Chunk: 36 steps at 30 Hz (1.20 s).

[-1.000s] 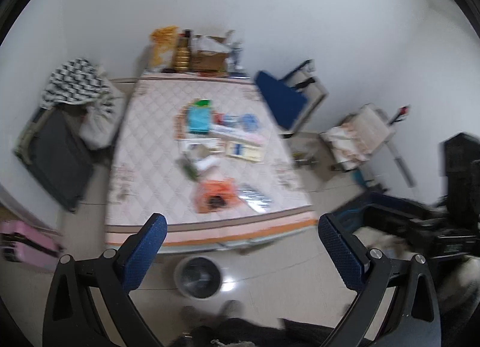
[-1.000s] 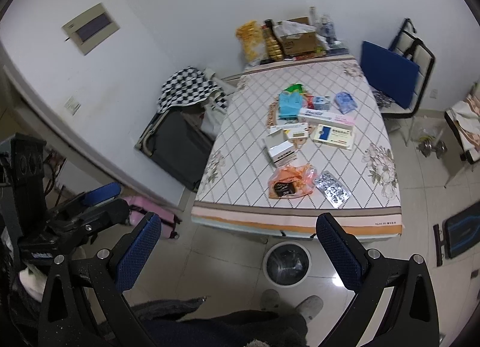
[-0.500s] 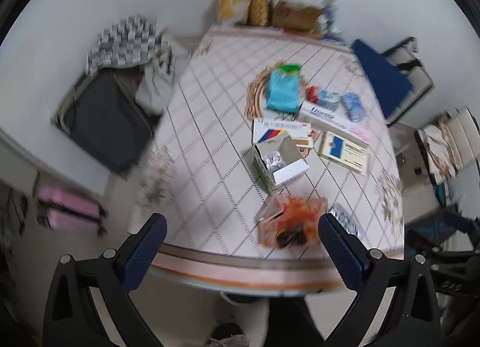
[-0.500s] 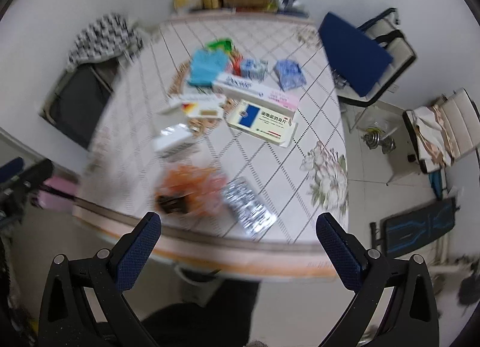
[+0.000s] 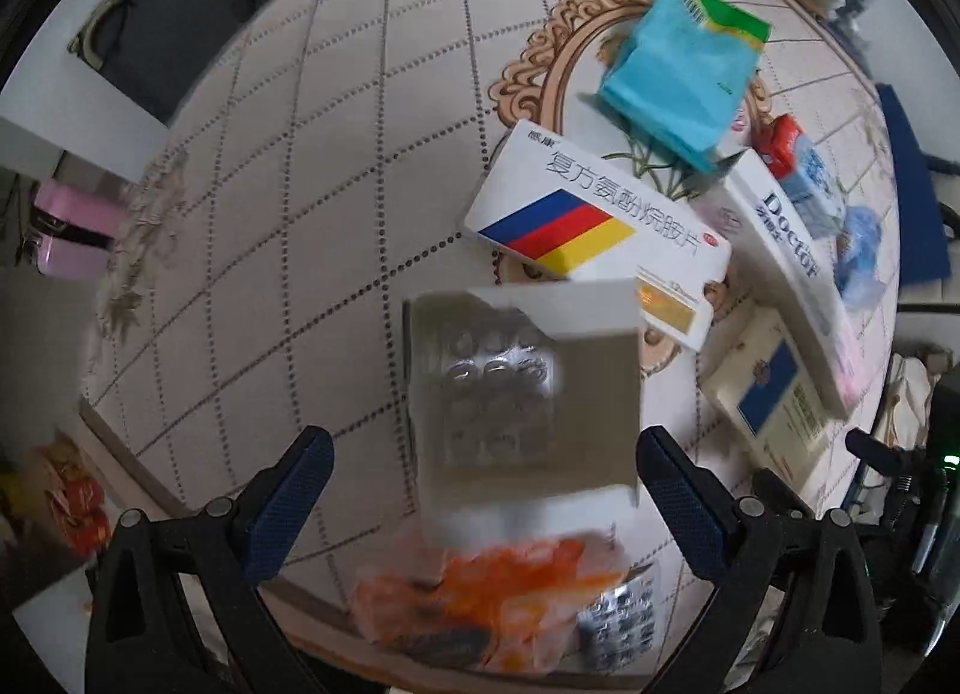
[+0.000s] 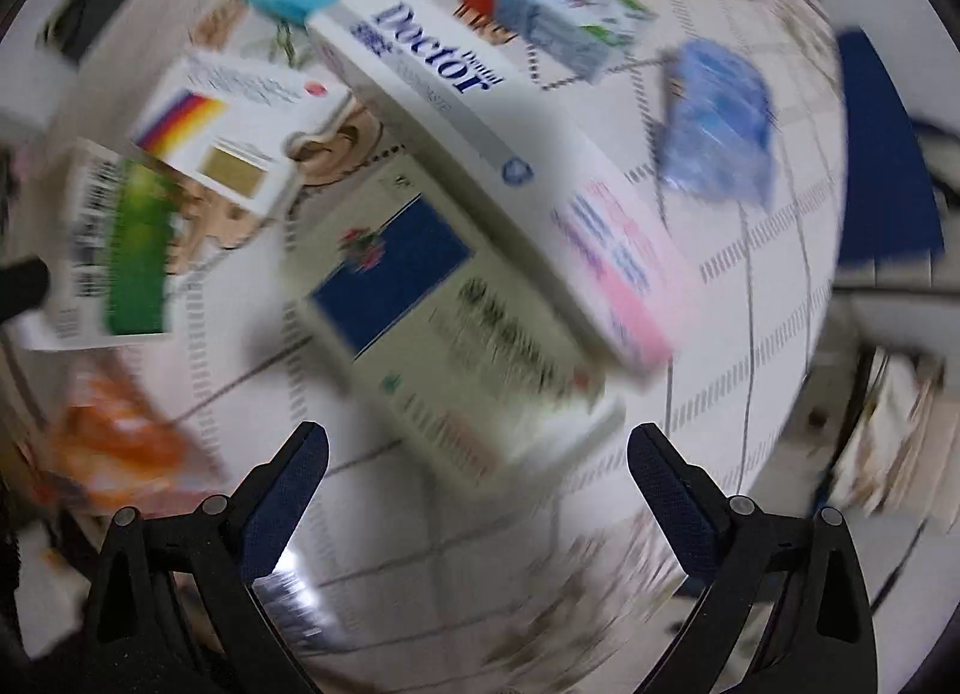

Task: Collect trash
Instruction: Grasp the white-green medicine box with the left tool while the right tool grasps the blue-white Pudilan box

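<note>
Both tools gape wide, gripping nothing: left tool [image 5: 483, 490] hovers over an opened pill box [image 5: 522, 388], right tool [image 6: 477, 484] above a blue-labelled box [image 6: 444, 322].

Left gripper [image 5: 483, 490]: jaws spread wide, nothing between them. Blue-padded fingertips [image 5: 291, 502] well apart, both visible at lower frame edge; black finger arms angled inward from below. Gripper pointed downward.

Right gripper [image 6: 477, 484]: jaws likewise spread wide, nothing held. Dark blue pads [image 6: 675, 505] well apart on black finger arms. Right view heavily motion-blurred; finer pose could not be determined.
</note>
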Each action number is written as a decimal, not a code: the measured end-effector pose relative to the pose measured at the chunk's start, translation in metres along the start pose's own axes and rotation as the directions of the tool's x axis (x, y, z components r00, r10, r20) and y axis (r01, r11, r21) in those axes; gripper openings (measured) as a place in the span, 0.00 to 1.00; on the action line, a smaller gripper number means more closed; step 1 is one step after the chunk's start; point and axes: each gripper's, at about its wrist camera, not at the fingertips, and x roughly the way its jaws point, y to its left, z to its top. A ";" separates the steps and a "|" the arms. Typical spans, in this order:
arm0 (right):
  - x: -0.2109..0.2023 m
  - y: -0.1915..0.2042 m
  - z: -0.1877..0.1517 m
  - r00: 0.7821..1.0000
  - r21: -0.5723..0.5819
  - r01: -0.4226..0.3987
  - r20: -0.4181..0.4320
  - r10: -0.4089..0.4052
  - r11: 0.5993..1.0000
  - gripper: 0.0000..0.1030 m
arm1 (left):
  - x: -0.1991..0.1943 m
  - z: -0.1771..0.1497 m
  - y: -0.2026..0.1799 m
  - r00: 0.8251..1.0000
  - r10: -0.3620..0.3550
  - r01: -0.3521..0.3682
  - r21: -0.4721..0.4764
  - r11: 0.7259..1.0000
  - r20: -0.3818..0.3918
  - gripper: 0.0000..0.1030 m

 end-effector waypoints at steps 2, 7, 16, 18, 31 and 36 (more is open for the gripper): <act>0.012 0.001 0.012 1.000 -0.040 0.005 -0.018 -0.006 0.999 0.98 | 0.006 0.005 -0.004 0.999 0.042 -0.043 -0.006 0.999 -0.014 0.99; 0.035 -0.003 0.033 0.998 -0.033 -0.044 -0.042 0.043 0.998 0.97 | 0.014 0.014 -0.008 0.997 0.080 -0.080 0.011 0.997 -0.021 0.98; 0.042 -0.034 0.015 0.944 0.368 -0.286 -0.050 0.326 0.885 0.97 | 0.015 0.014 -0.018 0.999 0.021 -0.020 0.016 1.000 -0.040 0.73; 0.040 -0.026 0.014 0.963 0.314 -0.245 -0.035 0.269 0.917 0.97 | 0.016 0.010 -0.020 0.999 0.012 -0.012 0.017 1.000 -0.035 0.44; 0.045 0.012 -0.010 0.988 0.284 -0.152 0.064 0.140 0.947 0.81 | -0.009 -0.008 -0.035 0.997 0.045 -0.054 0.143 0.988 0.067 0.00; 0.024 0.006 -0.045 0.981 0.358 -0.187 0.113 0.156 0.915 0.81 | -0.042 -0.013 -0.038 0.992 0.022 -0.043 0.172 0.984 0.126 0.00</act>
